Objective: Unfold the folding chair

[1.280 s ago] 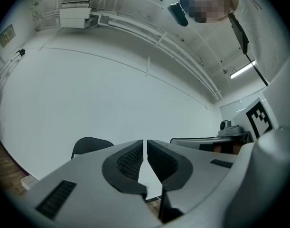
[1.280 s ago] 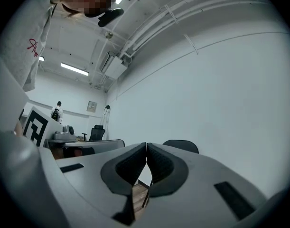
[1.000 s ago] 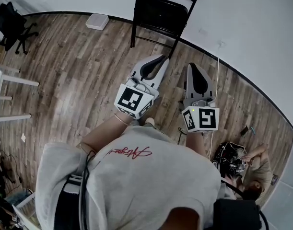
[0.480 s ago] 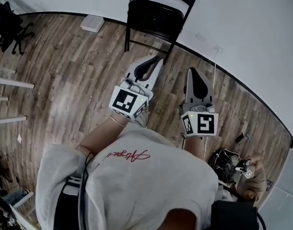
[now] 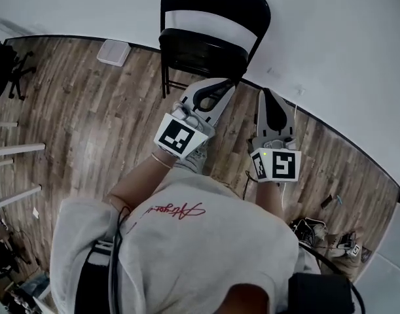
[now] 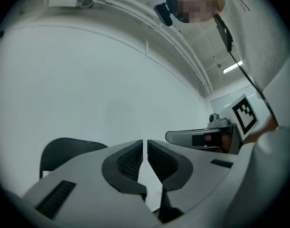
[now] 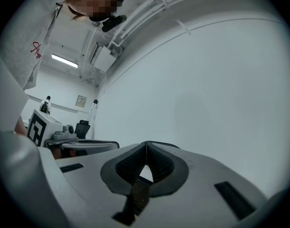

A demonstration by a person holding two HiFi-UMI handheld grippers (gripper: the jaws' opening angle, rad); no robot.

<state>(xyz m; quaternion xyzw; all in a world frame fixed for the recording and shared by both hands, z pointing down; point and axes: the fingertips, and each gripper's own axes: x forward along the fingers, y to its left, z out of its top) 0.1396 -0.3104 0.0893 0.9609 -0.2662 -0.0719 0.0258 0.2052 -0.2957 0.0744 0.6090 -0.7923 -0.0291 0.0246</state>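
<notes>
The lower legs of the folding chair (image 5: 200, 54) are hidden behind the left gripper (image 5: 227, 87), and it cannot be determined whether the seat lies folded flat. The chair is black with a curved backrest and stands at the far side against the white wall (image 5: 330, 57). The left gripper's jaws leave only a narrow slit, with nothing between them. The right gripper (image 5: 264, 93) has its jaws together and is empty. The floor is a wood-plank floor (image 5: 88, 110).
</notes>
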